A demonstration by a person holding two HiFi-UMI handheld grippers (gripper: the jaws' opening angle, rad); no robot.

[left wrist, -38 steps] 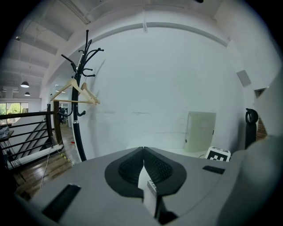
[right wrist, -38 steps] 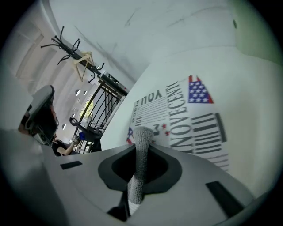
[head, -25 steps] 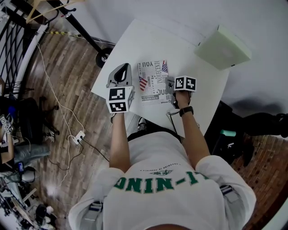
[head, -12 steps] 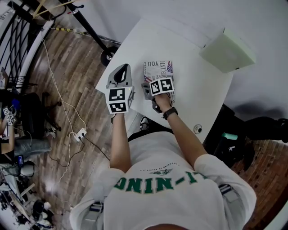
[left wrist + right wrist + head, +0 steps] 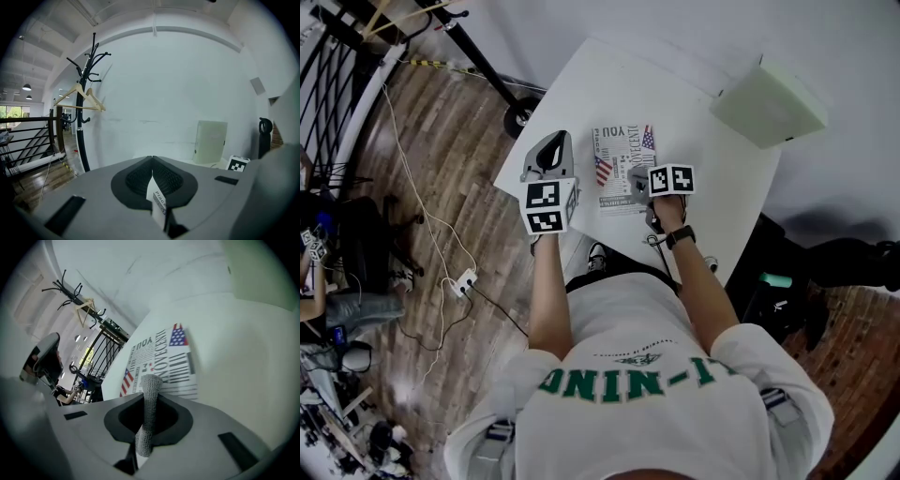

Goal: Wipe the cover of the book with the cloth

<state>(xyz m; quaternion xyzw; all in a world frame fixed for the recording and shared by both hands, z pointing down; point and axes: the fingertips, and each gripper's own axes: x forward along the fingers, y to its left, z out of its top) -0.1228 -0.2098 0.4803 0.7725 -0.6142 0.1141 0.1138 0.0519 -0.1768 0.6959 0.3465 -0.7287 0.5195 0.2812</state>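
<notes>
The book lies flat on the white table, its cover printed with black text and small flags; it also shows in the right gripper view. My right gripper is over the book's near right part, shut on a grey cloth that stands rolled up between the jaws. My left gripper hovers by the table's left edge, beside the book and apart from it. Its jaws are shut with only its own label between them.
A pale green box sits at the table's far right corner, seen too in the left gripper view. A coat rack with hangers stands left of the table. Cables run over the wooden floor.
My right gripper swept the cloth left across the book's near part, then back to the right. The left gripper has stayed where it was.
</notes>
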